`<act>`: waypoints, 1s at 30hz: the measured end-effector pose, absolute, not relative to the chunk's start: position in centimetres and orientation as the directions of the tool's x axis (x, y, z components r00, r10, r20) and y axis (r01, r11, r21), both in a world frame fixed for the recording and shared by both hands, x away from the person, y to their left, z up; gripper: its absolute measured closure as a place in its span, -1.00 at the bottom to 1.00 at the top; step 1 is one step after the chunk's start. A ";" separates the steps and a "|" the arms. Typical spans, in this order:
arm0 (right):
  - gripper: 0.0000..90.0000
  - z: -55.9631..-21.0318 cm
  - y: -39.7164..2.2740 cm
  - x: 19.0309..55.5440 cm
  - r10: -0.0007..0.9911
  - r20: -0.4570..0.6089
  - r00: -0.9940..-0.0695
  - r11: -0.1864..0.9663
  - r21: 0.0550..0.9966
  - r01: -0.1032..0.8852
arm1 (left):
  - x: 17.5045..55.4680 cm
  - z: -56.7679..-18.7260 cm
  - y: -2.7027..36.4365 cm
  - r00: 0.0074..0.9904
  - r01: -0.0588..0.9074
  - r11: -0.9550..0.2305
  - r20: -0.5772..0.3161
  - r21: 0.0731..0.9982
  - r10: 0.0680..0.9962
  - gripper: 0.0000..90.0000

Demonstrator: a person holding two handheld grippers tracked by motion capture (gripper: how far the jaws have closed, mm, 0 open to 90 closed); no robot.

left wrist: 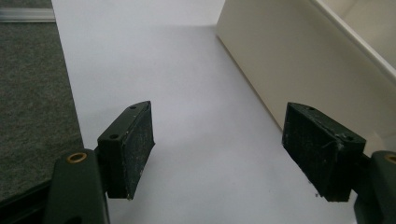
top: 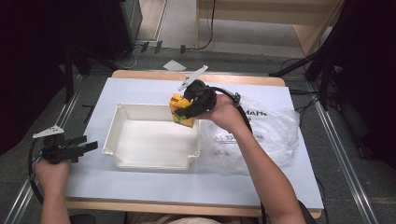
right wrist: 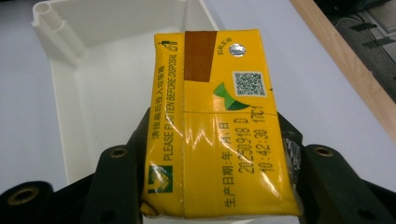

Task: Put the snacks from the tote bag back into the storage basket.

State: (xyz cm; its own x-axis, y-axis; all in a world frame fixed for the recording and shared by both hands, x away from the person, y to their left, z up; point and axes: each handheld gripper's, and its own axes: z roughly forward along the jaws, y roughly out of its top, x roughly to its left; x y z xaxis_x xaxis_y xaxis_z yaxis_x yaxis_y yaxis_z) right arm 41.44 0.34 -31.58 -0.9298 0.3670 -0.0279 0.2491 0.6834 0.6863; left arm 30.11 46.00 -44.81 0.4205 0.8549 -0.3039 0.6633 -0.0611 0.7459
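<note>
The right gripper [top: 189,109] has its jaws clamped on the yellow drink carton [right wrist: 219,126], holding it over the far right corner of the white bin [top: 154,161]. Off at the table's left edge, the left gripper [top: 88,147] rests with jaws spread wide, nothing between them.

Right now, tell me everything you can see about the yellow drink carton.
The yellow drink carton is a small glossy box, like coated paperboard, with a brown strip, a round foil straw seal, a QR code, a green logo, a printed date and "PLEASE FLATTEN BEFORE DISPOSAL". It looks intact and slightly creased. The right gripper holds it by its two long sides, its black fingers pressing on them, in the air above the far right corner of the white bin.
</note>
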 end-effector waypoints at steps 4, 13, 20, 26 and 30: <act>0.15 -32.6 0.8 42.0 0.361 0.000 -0.933 0.680 0.685 0.263 | 30.1 -44.8 46.0 0.424 0.661 -0.061 -0.306 0.748 0.852 -0.42; 0.15 -34.4 1.8 42.5 0.355 -0.005 -0.935 0.710 0.652 0.266 | 30.1 -44.8 45.9 0.425 0.660 -0.059 -0.307 0.749 0.852 -0.42; 0.15 -35.3 1.9 42.9 0.364 0.008 -0.931 0.718 0.635 0.286 | 30.2 -44.8 45.9 0.426 0.660 -0.060 -0.308 0.749 0.851 -0.42; 0.15 -36.1 2.1 43.3 0.372 0.006 -0.928 0.722 0.626 0.293 | 30.2 -44.8 45.8 0.425 0.660 -0.060 -0.307 0.749 0.852 -0.42; 0.15 -36.6 2.2 43.6 0.380 0.003 -0.925 0.720 0.626 0.298 | 30.2 -44.8 45.9 0.425 0.660 -0.059 -0.307 0.749 0.851 -0.42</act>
